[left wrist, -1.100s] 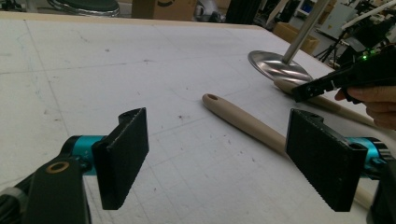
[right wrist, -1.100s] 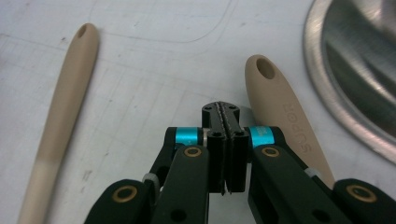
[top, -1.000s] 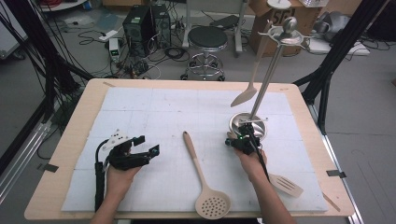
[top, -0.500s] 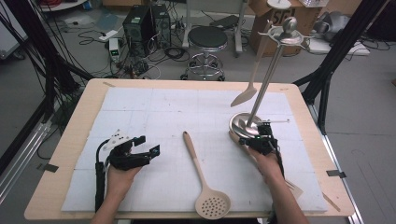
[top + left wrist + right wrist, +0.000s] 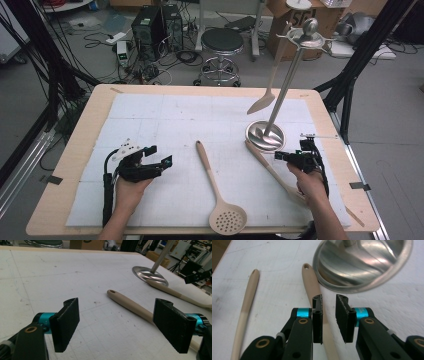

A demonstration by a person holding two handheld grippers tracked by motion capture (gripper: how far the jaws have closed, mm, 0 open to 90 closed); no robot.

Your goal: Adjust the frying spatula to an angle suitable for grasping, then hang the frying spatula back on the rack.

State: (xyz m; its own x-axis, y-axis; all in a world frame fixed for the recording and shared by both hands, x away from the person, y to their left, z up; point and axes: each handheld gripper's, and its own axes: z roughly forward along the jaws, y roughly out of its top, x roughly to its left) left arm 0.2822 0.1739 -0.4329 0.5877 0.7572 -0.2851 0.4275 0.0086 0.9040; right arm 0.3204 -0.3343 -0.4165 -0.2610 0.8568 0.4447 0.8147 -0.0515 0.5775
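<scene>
Beige and matt, a long-handled spatula (image 5: 272, 170) lies flat on the white mat (image 5: 165, 120), its holed handle end touching the rim of the polished round base (image 5: 264, 136) of a utensil stand (image 5: 290, 80), its other end running toward the person's right hand (image 5: 311, 184). The right gripper (image 5: 278, 156) hovers just over that handle near the base; in the right gripper view its jaws stand a narrow way apart, having just been opening, with nothing between the pads, and the spatula's handle (image 5: 317, 302) passes beneath the left-hand jaw rather than through the gap. The mirror-like base (image 5: 362, 262) sits just ahead of the fingertips there. Near the middle of the mat lies a slotted spoon (image 5: 216, 192), handle pointing away from the person and its round perforated head (image 5: 228, 219) close to the near edge of the wooden table (image 5: 75, 145); it is well apart from the spatula. From one arm of the stand hangs another beige utensil (image 5: 267, 90), its blade dangling above the mat. The left gripper (image 5: 162, 161) rests low over the left part of the mat in the person's left hand (image 5: 131, 187), jaws spread wide and holding nothing; the left gripper view shows the slotted spoon's handle (image 5: 130, 306) lying beyond them, running behind the right-hand jaw.
</scene>
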